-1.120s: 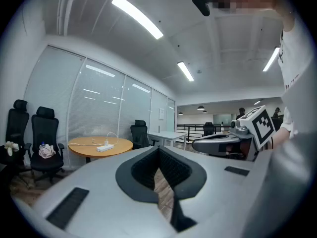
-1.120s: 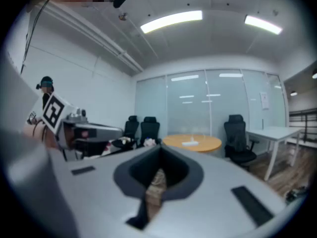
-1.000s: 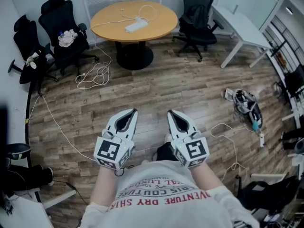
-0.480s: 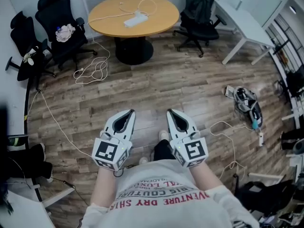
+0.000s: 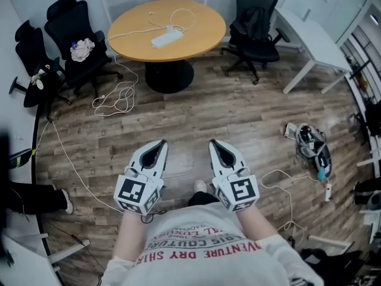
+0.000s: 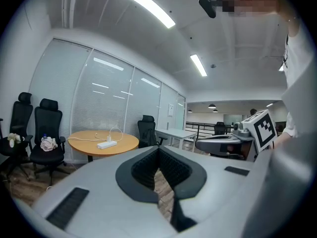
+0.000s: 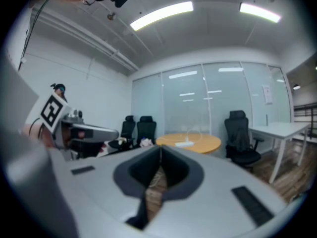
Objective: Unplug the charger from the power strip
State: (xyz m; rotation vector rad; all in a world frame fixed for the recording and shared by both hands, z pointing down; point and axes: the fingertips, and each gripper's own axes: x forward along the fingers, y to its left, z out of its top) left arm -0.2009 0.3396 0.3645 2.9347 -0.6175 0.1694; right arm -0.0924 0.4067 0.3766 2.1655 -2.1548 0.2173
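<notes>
A white power strip (image 5: 166,38) lies on the round wooden table (image 5: 202,28) across the room. A small white charger (image 5: 171,30) stands plugged into it, and a thin white cable loops away over the tabletop. My left gripper (image 5: 162,142) and right gripper (image 5: 212,142) are held side by side over the wood floor, far short of the table, both shut and empty. The left gripper view shows the power strip (image 6: 106,145) small beyond its closed jaws (image 6: 158,150). In the right gripper view the table (image 7: 188,141) is distant past the right gripper (image 7: 161,150).
Black office chairs (image 5: 74,34) stand left of the table, and another chair (image 5: 256,25) to its right. A coiled white cable (image 5: 113,99) trails across the floor. A white desk (image 5: 315,40) is at the right, with a bag (image 5: 311,140) on the floor.
Both grippers have travelled forward together with the person's step toward the table. Their jaws stay shut.
</notes>
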